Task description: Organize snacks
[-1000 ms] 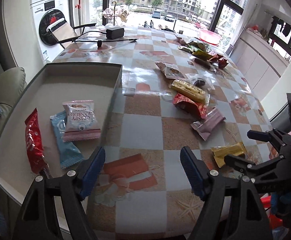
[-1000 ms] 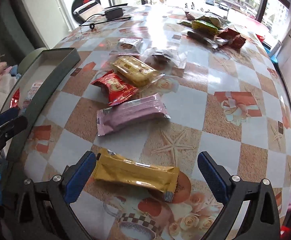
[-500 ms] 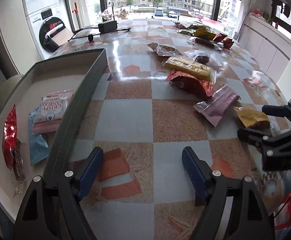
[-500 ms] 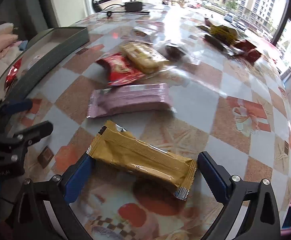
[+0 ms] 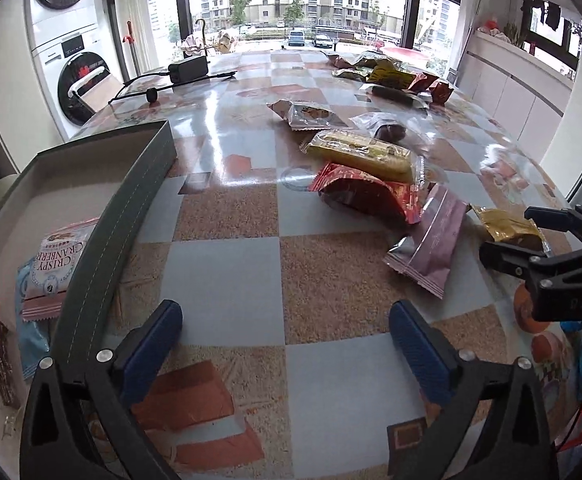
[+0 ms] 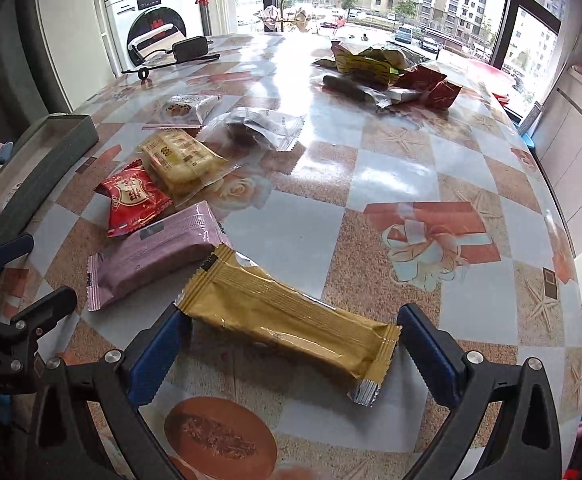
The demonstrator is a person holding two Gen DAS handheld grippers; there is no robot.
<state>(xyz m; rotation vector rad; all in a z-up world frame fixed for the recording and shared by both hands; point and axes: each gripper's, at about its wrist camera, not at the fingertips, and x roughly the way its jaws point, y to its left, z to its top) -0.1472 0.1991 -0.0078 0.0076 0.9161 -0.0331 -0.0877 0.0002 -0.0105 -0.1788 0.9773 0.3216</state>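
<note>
**Gold wrapper bracketed by the right tongs, ahead of a grasp**

Right wrist view: the right tongs (image 6: 291, 344) stand wide apart with the gold snack bar (image 6: 287, 320) lying flat on the tabletop (image 6: 391, 184) between the two blue pads. Its long axis runs from the left pad down toward the lower right, so it lies almost across the gap; one crimped end is at the left pad, the other just short of the right pad. Neither pad appears to press it. Closing as they stand would probably squeeze the bar lengthwise.

The bar is a slim, glossy, ribbed foil packet with a silver seam. The pink packet (image 6: 151, 252) touches it at the upper left.

Left wrist view: the left tongs (image 5: 287, 336) have just been opening and stand apart, with nothing between them, over bare tabletop. The bar sits at the right edge, well away, so the right hand is nearer. The grey tray (image 5: 123, 216) lies at left.
</note>
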